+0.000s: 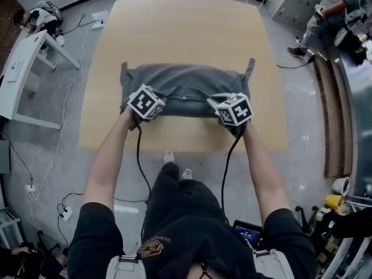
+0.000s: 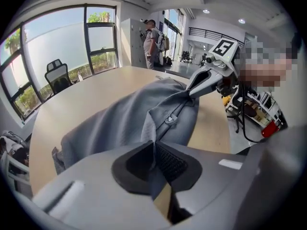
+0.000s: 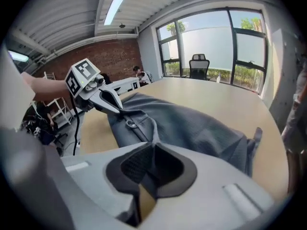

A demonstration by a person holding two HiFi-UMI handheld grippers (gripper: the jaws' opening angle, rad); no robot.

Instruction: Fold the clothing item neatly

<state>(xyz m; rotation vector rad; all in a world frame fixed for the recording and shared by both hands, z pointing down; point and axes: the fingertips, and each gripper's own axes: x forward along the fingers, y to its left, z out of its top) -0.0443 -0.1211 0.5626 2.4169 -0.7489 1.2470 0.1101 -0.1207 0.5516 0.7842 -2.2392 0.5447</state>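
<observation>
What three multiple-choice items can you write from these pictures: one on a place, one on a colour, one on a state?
1. Where does the garment lie?
A) in a basket
B) on the table
C) on a sofa

2. What colour is the garment?
A) grey
B) red
C) white

3. How do the left tongs stand?
A) open above the garment
B) shut on nothing
C) shut on the garment

Answers:
1 B: the head view shows it spread on the tabletop.
2 A: the cloth is grey in every view.
3 C: the left gripper view shows cloth pinched between the pads.
</observation>
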